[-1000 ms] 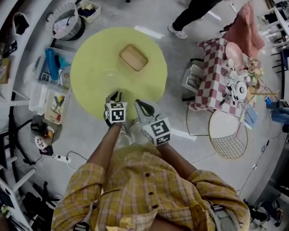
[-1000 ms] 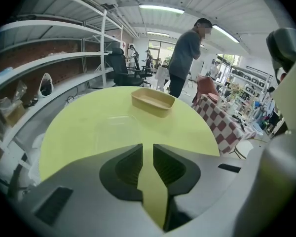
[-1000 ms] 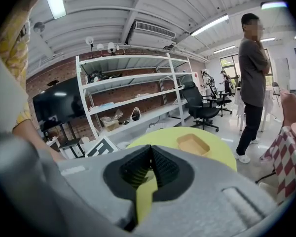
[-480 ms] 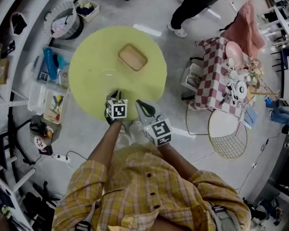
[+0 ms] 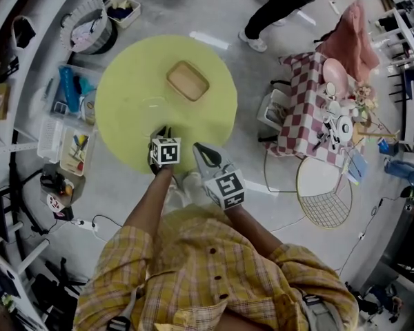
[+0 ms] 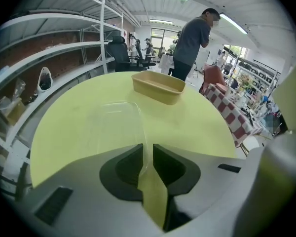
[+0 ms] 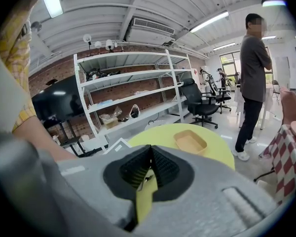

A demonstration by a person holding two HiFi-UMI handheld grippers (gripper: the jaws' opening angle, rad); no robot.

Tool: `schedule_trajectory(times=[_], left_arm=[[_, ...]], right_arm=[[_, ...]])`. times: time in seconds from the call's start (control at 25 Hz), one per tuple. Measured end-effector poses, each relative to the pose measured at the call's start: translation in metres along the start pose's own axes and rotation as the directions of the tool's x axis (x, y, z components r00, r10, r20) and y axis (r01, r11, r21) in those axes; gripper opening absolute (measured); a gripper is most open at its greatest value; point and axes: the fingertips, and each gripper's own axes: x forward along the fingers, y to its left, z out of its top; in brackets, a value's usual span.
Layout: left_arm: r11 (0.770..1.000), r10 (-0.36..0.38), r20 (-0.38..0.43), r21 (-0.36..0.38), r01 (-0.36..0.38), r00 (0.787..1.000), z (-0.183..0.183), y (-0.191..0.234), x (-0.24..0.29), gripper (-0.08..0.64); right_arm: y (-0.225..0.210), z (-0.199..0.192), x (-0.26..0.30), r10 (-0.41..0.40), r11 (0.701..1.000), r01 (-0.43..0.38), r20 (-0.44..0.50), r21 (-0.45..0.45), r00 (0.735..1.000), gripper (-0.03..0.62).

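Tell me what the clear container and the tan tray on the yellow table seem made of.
The clear container: thin glossy transparent plastic, probably; the yellow table shows through and its rim glints. The tan tray: matte, opaque, perhaps moulded plastic or fibre pulp; no shine.

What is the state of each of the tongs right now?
Left tongs: slightly open, at the rim of the clear container.
Right tongs: closed, holding nothing.

On the table [image 5: 124,126], the tray [image 5: 188,81] lies behind the box [image 6: 113,125]; bins [image 5: 69,116] stand left, a 2nd table [image 5: 305,105] right.
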Motion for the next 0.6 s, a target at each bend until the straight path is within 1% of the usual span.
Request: schedule_trajectory(times=[0.16, 0.6], left_arm=[[1.000, 0.017, -0.012, 0.011, -0.017, 1.000, 0.003, -0.002, 0.003, 0.046], [0.999, 0.016, -0.025, -0.045, -0.017, 1.000, 0.012, -0.002, 0.009, 0.046]], right_arm=[[-0.006, -0.002, -0.001, -0.004, 1.000, 0.004, -0.007, 0.013, 1.000, -0.003], [-0.008, -0.003, 0.000, -0.004, 1.000, 0.004, -0.005, 0.015, 1.000, -0.003]])
